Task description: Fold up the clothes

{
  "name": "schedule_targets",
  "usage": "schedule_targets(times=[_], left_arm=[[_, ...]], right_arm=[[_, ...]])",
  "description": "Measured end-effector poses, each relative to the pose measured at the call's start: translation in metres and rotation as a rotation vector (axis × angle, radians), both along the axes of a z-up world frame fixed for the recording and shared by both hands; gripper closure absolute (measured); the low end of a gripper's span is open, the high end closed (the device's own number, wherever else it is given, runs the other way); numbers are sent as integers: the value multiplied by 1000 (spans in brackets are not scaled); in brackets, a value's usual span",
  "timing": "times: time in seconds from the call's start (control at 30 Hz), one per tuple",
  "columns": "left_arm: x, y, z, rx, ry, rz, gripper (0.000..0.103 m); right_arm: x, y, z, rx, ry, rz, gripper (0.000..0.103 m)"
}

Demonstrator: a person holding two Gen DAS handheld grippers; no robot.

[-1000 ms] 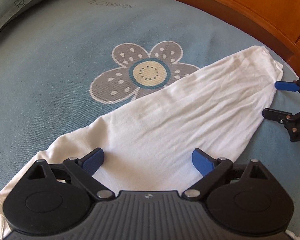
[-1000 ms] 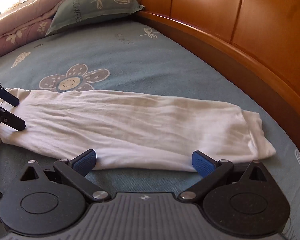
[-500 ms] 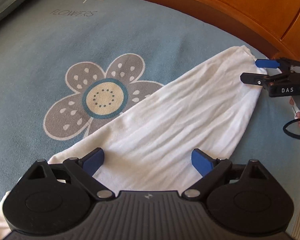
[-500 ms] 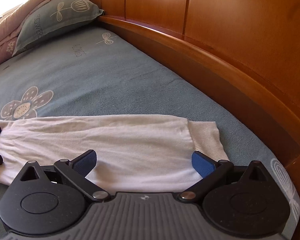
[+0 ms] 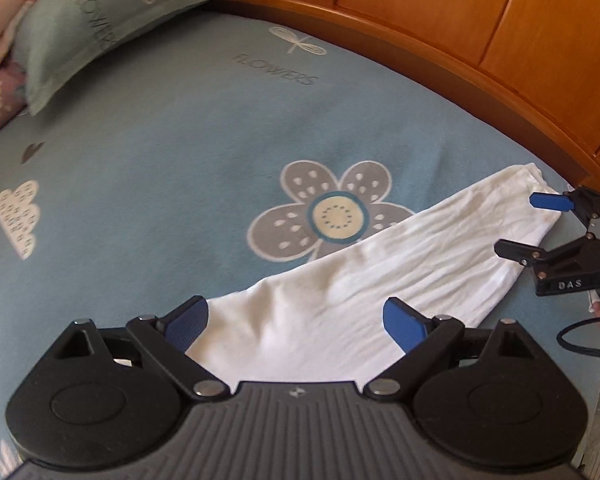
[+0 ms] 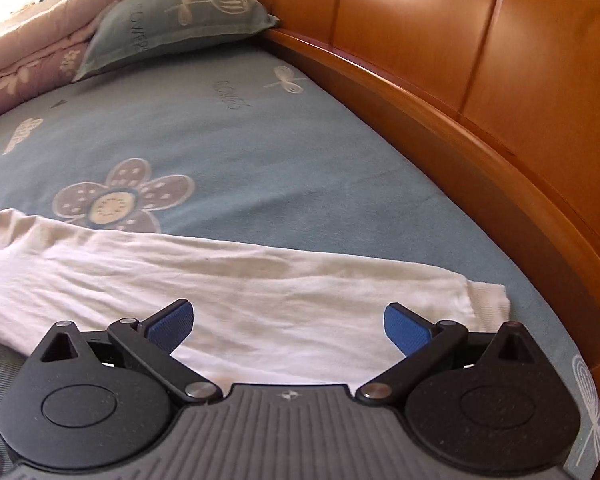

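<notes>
A white garment lies folded into a long narrow strip on the blue bed sheet; it also shows in the right wrist view. My left gripper is open and hovers over the strip's near end, empty. My right gripper is open and hovers over the other end, by the ribbed hem. The right gripper also shows in the left wrist view, open at the far end of the strip.
The sheet has a grey flower print. A wooden bed frame runs along the far side. A green pillow and a folded quilt lie at the bed's head.
Both grippers have shifted along the strip and stayed open. The left view has swung to show the pillow and more of the sheet; the right view has pulled back from the hem.
</notes>
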State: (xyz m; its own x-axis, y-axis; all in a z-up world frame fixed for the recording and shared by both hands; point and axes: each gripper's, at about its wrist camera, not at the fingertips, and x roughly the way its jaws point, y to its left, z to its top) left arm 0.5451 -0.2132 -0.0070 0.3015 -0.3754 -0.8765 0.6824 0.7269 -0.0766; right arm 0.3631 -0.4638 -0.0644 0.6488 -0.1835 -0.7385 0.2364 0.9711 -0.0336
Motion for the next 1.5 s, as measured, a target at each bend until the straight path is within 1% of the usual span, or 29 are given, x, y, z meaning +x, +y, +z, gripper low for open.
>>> schedule_targets(times=[0.13,0.27,0.4,0.5,0.63,0.67,0.73,0.77,0.8,0.87,0.93,1.0,1.1,1.2,1.27,1.3,1.4,1.5], left_arm=[[-15,64,7,40,-6,135,9],[-45,136,6,55,41,259,9],[-84,193,-5,61,83,339,9],[-112,221,-16,57,97,382,9],[-143,239,-35,-8,132,415,9],[-150,244,-42,-28,147,429,9],[-160,253,-57,-59,194,486,9],[-165,258,-65,-67,217,518,9],[-171,261,-68,-78,215,534,9],[-182,265,-66,-106,189,545,9],[-188,271,-60,-143,204,573,9],[-193,281,-57,-178,195,604,9],[-196,293,-65,-170,227,662,9],[-204,297,-64,-187,229,647,9],[-208,304,-58,-203,229,666,9],[-210,309,-54,-216,227,685,9],[-217,334,-40,-251,207,783,9],[-227,366,-26,-260,176,867,9]], right_arm=[[3,66,15,51,-22,212,0],[3,150,17,99,8,407,0],[10,227,6,118,21,557,0],[12,266,-8,92,55,603,0],[-4,272,-24,79,149,595,0],[-10,273,-27,66,159,602,0],[-21,275,-30,13,151,636,0],[-23,275,-31,6,152,639,0],[-22,275,-31,16,159,627,0],[-17,277,-31,16,181,614,0],[-14,279,-31,11,191,602,0],[-13,280,-32,8,195,589,0],[-12,282,-32,4,194,573,0],[-11,283,-32,1,201,567,0],[-9,283,-32,1,208,566,0],[-9,283,-32,1,213,566,0],[-6,284,-31,2,236,564,0],[0,286,-27,17,272,557,0]])
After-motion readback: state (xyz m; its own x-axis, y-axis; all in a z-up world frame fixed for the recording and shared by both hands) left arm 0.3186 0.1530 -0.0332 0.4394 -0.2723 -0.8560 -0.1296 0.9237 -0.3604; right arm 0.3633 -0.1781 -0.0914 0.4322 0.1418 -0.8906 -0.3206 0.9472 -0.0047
